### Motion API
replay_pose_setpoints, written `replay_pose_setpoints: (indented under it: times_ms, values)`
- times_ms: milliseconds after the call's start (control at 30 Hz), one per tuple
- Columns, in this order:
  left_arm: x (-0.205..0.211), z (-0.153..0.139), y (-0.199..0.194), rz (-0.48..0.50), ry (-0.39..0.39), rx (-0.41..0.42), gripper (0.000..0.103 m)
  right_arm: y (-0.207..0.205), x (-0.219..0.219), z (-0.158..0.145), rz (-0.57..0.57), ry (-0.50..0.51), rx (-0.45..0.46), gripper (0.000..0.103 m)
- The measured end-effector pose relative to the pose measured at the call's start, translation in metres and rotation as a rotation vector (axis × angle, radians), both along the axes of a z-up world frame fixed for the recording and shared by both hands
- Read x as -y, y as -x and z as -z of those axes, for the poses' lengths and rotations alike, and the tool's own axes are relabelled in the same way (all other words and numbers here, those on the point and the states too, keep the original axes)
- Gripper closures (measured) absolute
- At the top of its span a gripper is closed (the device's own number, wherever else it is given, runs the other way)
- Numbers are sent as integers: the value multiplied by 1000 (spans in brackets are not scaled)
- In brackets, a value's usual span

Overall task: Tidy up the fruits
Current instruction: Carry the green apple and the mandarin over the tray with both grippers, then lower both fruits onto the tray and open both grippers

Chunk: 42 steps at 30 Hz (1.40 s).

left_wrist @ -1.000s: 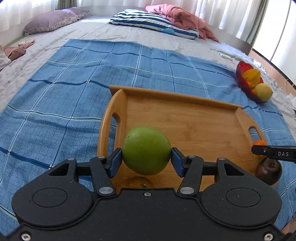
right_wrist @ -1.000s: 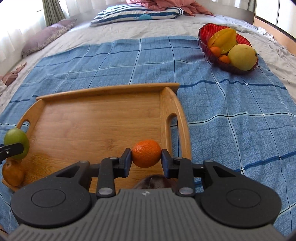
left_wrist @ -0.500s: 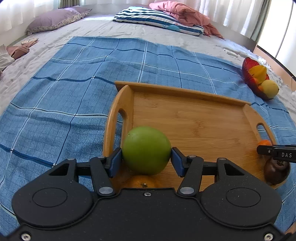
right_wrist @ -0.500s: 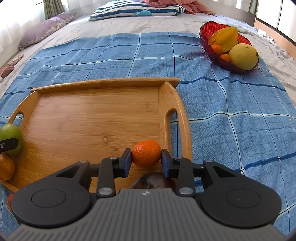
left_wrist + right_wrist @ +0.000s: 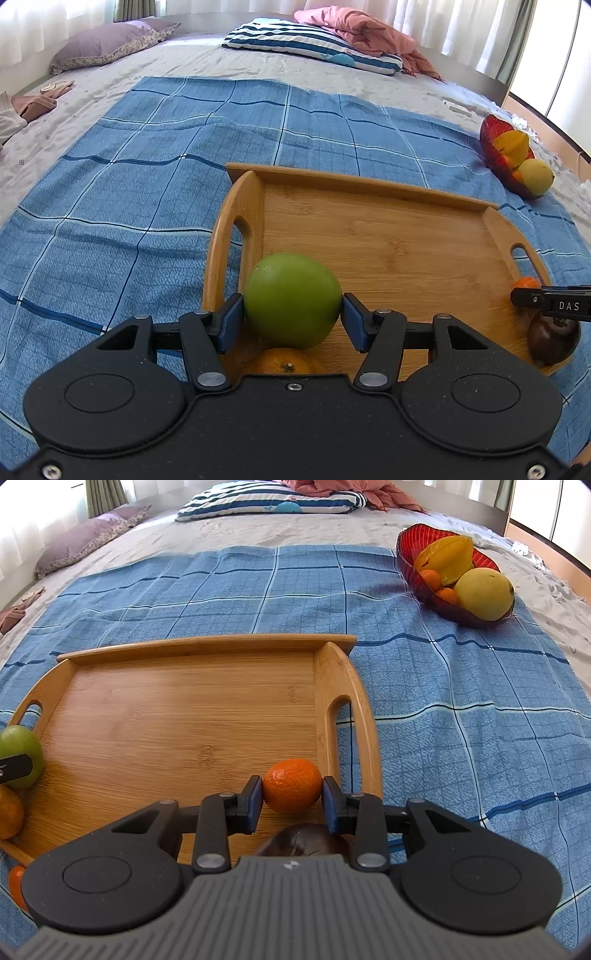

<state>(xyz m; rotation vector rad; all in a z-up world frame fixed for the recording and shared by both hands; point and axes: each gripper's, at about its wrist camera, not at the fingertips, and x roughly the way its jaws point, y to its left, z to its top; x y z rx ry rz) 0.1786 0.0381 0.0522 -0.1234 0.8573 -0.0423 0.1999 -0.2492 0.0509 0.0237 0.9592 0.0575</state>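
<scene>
Left gripper (image 5: 292, 320) is clamped on the green fruit (image 5: 291, 299) above the wooden tray's (image 5: 388, 243) left handle; right gripper (image 5: 292, 804) pinches the tangerine (image 5: 292, 785) beside the right handle, likely lifted for sorting. Only the right view fully shows the red bowl (image 5: 417, 548), its 4 fruits and the loose orange (image 5: 14, 884) off the tray.

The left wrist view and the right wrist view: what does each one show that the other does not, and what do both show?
Only the left wrist view shows the folded pink cloth at the bed's edge.

Only the right wrist view shows a small orange fruit lying off the tray on the blue checked blanket.

Both show the wooden tray with handles, the round green fruit in the left gripper, the small orange mandarin in the right gripper, and the red glass fruit bowl.
</scene>
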Motion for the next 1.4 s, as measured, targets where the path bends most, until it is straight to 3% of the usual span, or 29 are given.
replay_pose_setpoints:
  times_ms: [367, 600, 767, 1233, 1400]
  values:
    - [0, -1, 2, 2, 6, 4, 48, 0, -3, 1, -2, 20, 3, 61]
    - [-2, -5, 6, 1, 7, 16, 47, 1, -4, 1, -8, 29, 6, 49]
    - [-6, -11, 11, 1, 16, 35, 37, 3, -4, 0, -9, 27, 15, 47]
    - [-6, -22, 33, 9, -16, 111, 12, 21, -9, -12, -42, 38, 59, 27]
    - [-1, -30, 46, 26, -27, 149, 9, 30, -9, -19, -52, 30, 92, 20]
